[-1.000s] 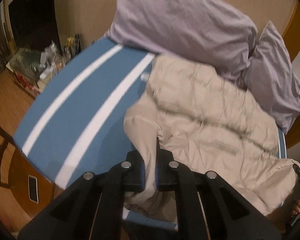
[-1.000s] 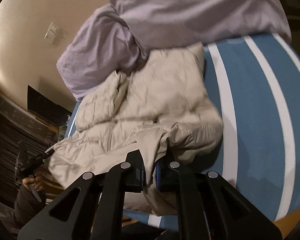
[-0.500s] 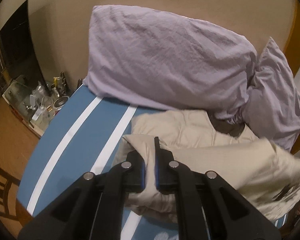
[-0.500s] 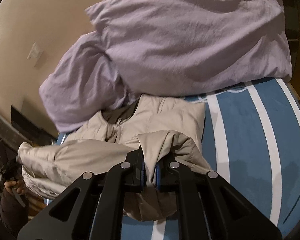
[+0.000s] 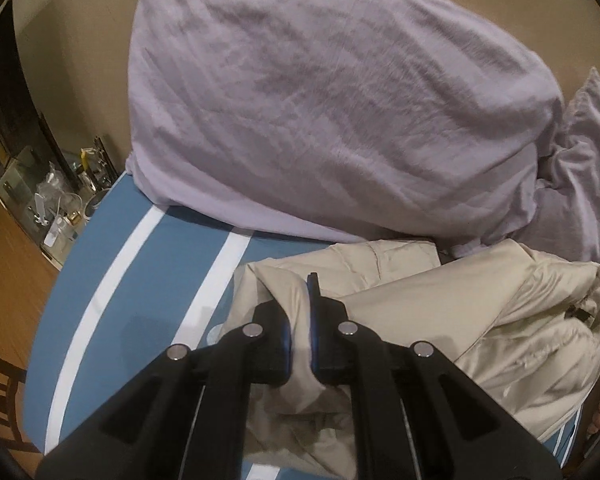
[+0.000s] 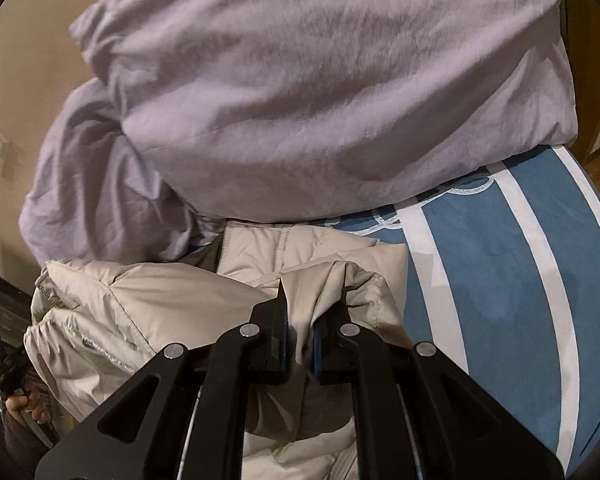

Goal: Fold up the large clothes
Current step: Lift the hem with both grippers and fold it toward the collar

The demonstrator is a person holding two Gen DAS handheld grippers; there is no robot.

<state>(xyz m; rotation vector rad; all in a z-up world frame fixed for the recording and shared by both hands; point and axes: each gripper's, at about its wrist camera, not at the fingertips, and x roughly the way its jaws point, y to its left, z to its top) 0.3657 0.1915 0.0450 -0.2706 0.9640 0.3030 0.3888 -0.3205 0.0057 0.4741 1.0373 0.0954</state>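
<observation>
- The beige padded jacket point(image 5: 480, 320) lies on the blue striped bedcover point(image 5: 140, 280), just in front of the lilac pillow point(image 5: 320, 112).
- The left gripper point(image 5: 300, 316) and the right gripper point(image 6: 300, 320) are each clenched on a jacket edge.
- Step, as I judge it: carrying the held edge toward the pillow to fold the jacket over.
- Next: lay the edge flat and aligned, then release.

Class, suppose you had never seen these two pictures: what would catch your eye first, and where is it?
The big lilac pillow fills the top of both views, resting on the blue, white-striped bed cover. Below it lies a beige jacket, partly folded. The left gripper and the right gripper are each shut on a fold of it.
</observation>
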